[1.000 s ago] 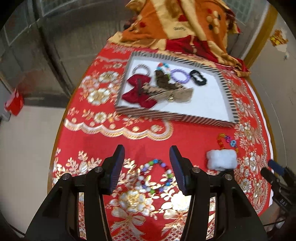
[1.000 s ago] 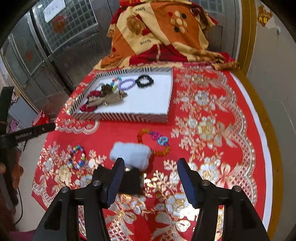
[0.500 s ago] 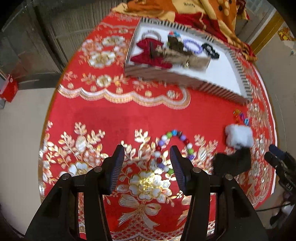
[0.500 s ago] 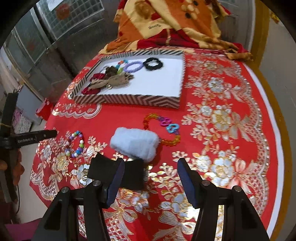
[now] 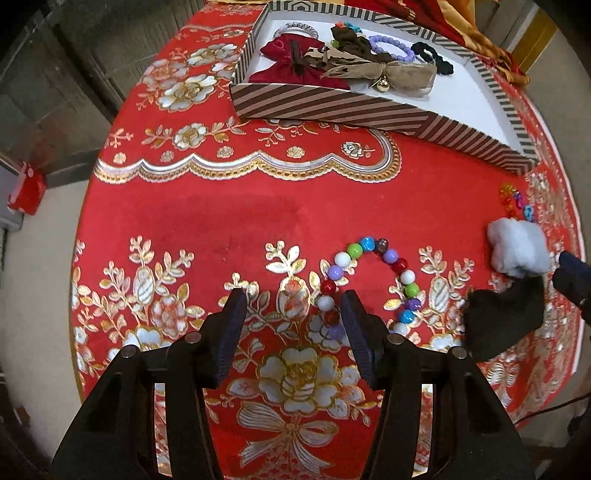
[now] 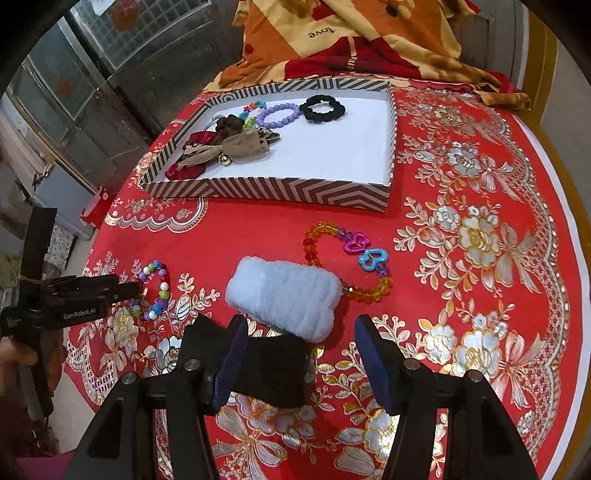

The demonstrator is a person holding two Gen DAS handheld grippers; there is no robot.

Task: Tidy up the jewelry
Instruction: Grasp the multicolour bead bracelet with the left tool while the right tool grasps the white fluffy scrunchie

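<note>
A multicoloured bead bracelet (image 5: 373, 280) lies on the red cloth; it also shows in the right wrist view (image 6: 155, 291). My left gripper (image 5: 293, 306) is open and low over it, with one side of the bracelet between the fingers. My right gripper (image 6: 299, 336) is open over a white fluffy piece (image 6: 284, 295) and a black cloth piece (image 6: 273, 369). An orange bead bracelet with heart charms (image 6: 351, 262) lies beyond them. A striped tray (image 6: 280, 188) at the back holds several hair ties, bows and bracelets.
The round table is covered by a red and gold cloth (image 5: 221, 218). A folded orange blanket (image 6: 351, 33) lies behind the tray. The table edge drops off at the left and near sides. Metal doors stand at the back left.
My left gripper has moved forward and down onto the multicoloured bracelet, which now sits partly between its fingers. My right gripper has moved closer to the white and black pieces.
</note>
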